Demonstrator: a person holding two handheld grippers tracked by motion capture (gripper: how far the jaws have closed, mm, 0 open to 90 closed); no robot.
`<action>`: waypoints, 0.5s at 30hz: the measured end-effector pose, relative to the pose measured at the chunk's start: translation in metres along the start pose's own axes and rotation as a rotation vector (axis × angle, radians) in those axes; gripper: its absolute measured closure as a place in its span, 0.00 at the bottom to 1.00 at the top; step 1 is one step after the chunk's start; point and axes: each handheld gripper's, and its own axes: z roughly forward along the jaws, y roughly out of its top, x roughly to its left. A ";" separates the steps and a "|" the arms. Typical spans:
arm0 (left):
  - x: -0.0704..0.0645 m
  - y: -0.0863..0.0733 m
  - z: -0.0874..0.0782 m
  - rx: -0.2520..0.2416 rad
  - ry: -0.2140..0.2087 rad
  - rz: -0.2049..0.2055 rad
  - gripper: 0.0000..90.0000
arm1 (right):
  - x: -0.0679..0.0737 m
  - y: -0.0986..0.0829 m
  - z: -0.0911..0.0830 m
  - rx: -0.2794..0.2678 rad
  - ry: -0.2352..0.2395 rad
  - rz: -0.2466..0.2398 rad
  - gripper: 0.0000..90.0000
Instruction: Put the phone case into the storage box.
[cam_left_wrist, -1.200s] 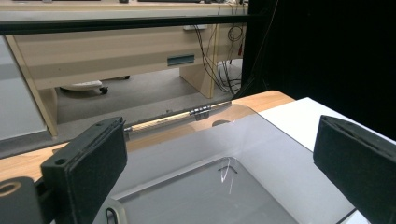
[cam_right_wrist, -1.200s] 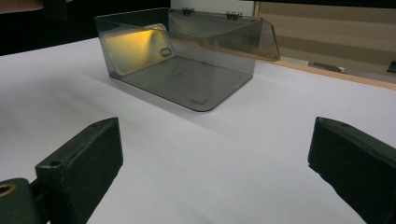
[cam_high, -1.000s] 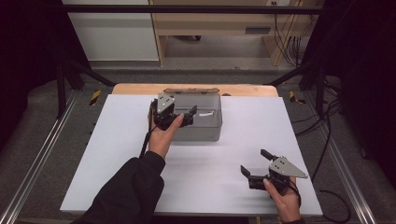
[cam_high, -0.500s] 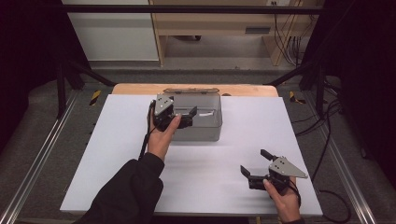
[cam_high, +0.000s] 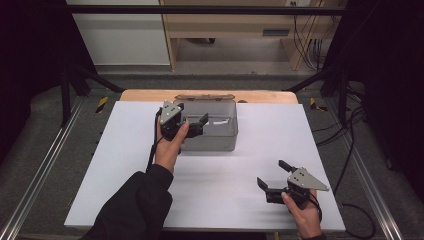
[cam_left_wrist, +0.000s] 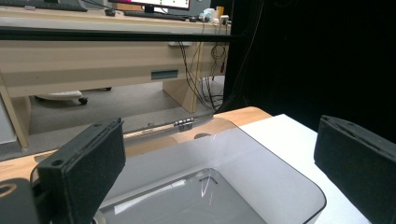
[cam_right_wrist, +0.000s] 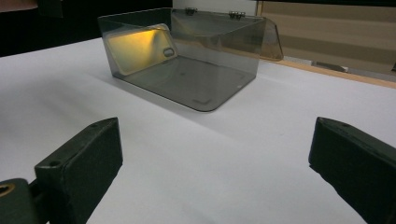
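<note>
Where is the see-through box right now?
In the high view, the see-through box sits at the far middle of the white table, right under the open left gripper.

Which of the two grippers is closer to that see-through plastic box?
The left gripper: it hangs open over the box, above its left part. The right gripper sits open well apart, near the table's front right.
</note>
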 end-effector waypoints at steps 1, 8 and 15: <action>0.001 0.000 0.000 -0.001 -0.002 -0.002 0.02 | 0.000 0.000 0.000 0.000 0.000 0.000 0.03; 0.003 0.001 -0.002 -0.008 -0.012 -0.012 0.02 | 0.000 0.000 0.000 -0.001 0.001 0.000 0.03; 0.004 0.002 -0.003 -0.018 -0.025 -0.002 0.02 | 0.001 0.000 0.000 0.000 0.002 0.003 0.03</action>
